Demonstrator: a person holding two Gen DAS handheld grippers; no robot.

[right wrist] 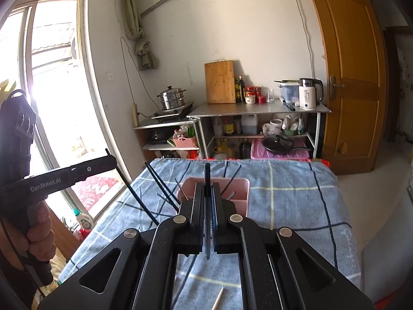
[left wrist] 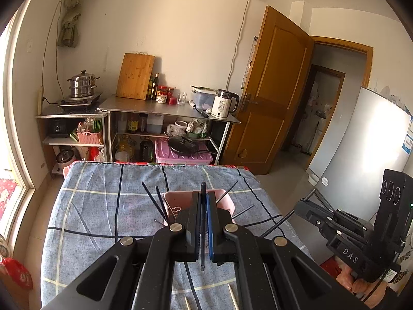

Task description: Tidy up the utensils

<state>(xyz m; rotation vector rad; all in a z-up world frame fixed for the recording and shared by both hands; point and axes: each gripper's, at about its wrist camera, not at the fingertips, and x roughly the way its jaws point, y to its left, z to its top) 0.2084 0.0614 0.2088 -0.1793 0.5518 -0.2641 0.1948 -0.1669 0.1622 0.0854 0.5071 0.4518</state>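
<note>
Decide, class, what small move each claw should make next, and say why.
Probably carry both forward over the pink plastic holder and lower. The left claw and right claw each clamp a dark chopstick, and other chopsticks already stand there.

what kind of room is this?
Most likely a small home kitchen or one-room flat: a steamer pot on a cooktop, a steel shelf table holding a cutting board and electric kettle, a fridge alongside.

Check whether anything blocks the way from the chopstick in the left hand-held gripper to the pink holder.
Nothing visible does. The left hand-held gripper grips a dark chopstick with the pink holder directly ahead; chopsticks already in it lean toward its sides.
</note>
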